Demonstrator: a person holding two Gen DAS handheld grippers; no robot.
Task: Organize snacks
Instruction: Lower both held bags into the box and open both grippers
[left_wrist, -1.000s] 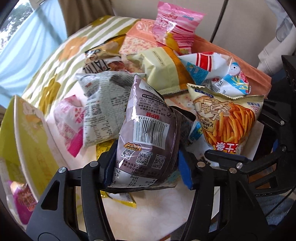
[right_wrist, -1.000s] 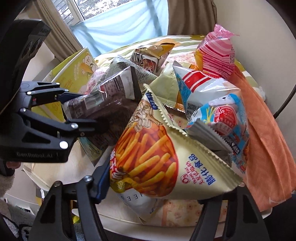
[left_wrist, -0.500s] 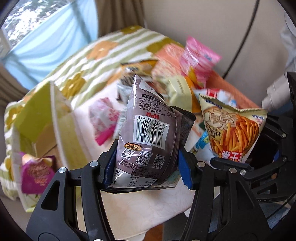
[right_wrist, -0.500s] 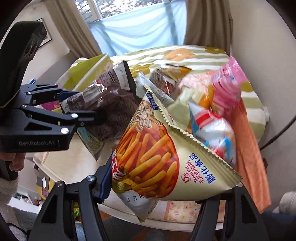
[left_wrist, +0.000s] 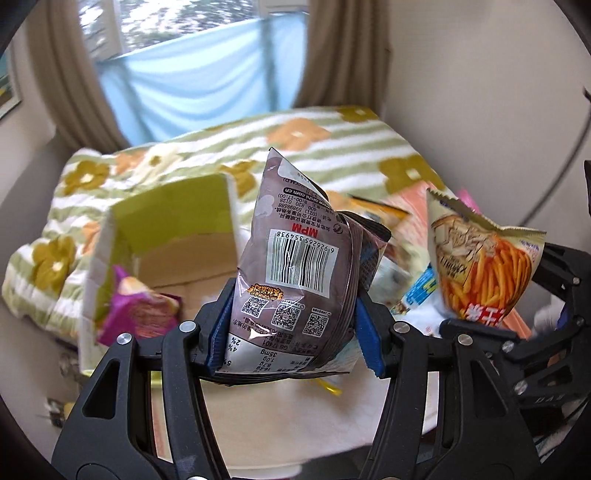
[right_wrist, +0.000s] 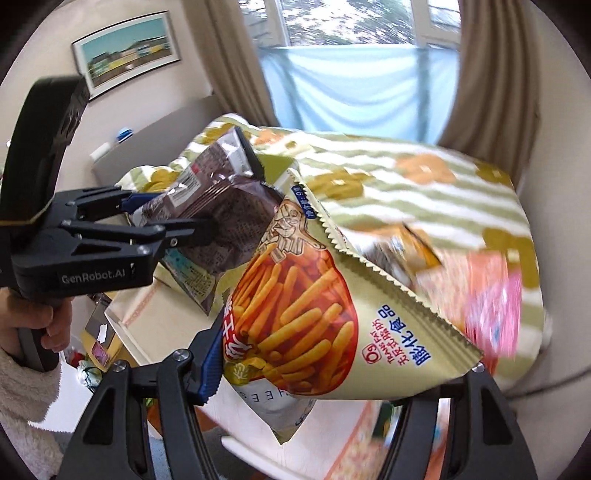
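My left gripper (left_wrist: 291, 334) is shut on a brown snack bag (left_wrist: 295, 273) with a barcode, held upright above the table. That bag (right_wrist: 229, 206) and the left gripper (right_wrist: 162, 218) also show at the left of the right wrist view. My right gripper (right_wrist: 332, 373) is shut on a cream bag of orange fry sticks (right_wrist: 306, 314), which hides its right finger. The same fry bag (left_wrist: 480, 266) shows at the right of the left wrist view. An open green cardboard box (left_wrist: 173, 229) stands left of the brown bag, with a purple snack bag (left_wrist: 136, 314) inside.
Below lies a white table (left_wrist: 295, 435) with blurred snack packs (right_wrist: 491, 314) on its far side. Behind it is a bed with a green striped floral blanket (left_wrist: 306, 147), then curtains and a window. A person's hand (right_wrist: 55, 325) grips the left gripper's handle.
Both grippers have risen with their bags and rolled. The snack pile has dropped low and to the right, and the open box, bed and window have come into view.
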